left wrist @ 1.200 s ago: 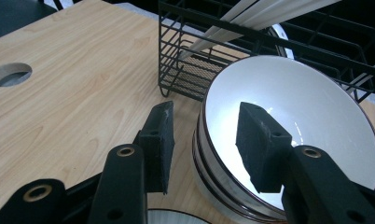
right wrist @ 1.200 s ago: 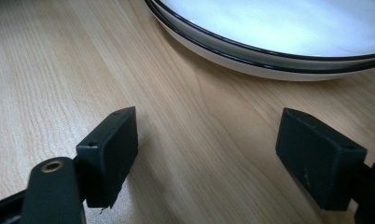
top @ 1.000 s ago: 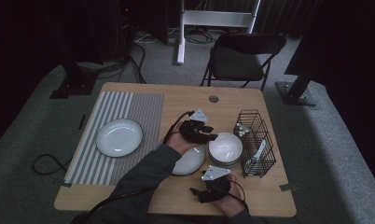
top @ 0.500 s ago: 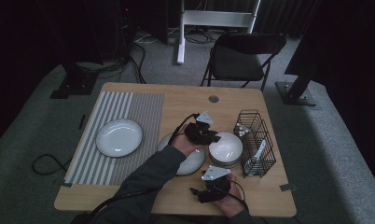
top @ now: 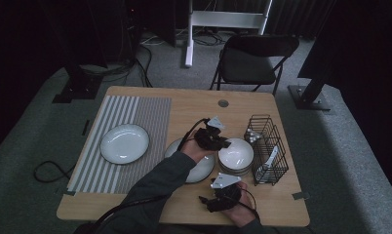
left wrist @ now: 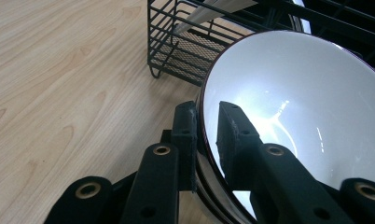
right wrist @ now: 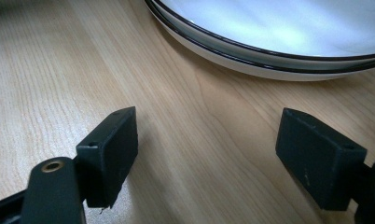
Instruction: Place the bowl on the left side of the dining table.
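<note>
Left gripper (left wrist: pixel 206 140) fingers just closed on bowl (left wrist: pixel 297 93) rim (right gripper (right wrist: pixel 204 149) open).

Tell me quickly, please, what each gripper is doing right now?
Left gripper: fingers just closing on the rim of the top bowl.
Right gripper: open, holding nothing, above the table.

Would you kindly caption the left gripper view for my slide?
Left gripper jaws closing on the rim of a white bowl beside the black wire rack.
</note>
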{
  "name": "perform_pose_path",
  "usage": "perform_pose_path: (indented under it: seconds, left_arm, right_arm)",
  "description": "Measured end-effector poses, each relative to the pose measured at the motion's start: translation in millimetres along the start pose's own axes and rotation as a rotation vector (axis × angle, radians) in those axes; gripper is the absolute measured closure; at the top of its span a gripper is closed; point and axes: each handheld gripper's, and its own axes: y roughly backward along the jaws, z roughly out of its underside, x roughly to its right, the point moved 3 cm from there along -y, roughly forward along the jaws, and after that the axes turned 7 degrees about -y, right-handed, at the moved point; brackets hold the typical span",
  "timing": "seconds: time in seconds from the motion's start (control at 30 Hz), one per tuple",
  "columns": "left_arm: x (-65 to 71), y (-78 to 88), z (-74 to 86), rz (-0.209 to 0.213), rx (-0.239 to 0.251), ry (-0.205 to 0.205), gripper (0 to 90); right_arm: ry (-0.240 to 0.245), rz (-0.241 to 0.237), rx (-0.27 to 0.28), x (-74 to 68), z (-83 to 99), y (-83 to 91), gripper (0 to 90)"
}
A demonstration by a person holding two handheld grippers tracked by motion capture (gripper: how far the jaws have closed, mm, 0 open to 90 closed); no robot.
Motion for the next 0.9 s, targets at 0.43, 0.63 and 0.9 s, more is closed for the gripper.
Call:
perform_pose_path:
  seconds: [0.43,0.63,0.9]
  left_arm:
    - [3.3,-1.8,-1.6,-0.050,-0.001,-0.019,82.1]
    - [2.5,-3.3,-1.9,-0.048,0.007,-0.003,84.5]
    - [0.0,-3.1,-0.6,-0.021,0.027,0.031,84.5]
  right_arm:
    - [0.001,0.000,0.000,0.0,0.0,0.0,20.5]
    - [0.005,-0.005,0.002,-0.3,0.1,0.3,22.0]
    - [0.005,-0.005,0.002,-0.3,0.1,0.3,22.0]
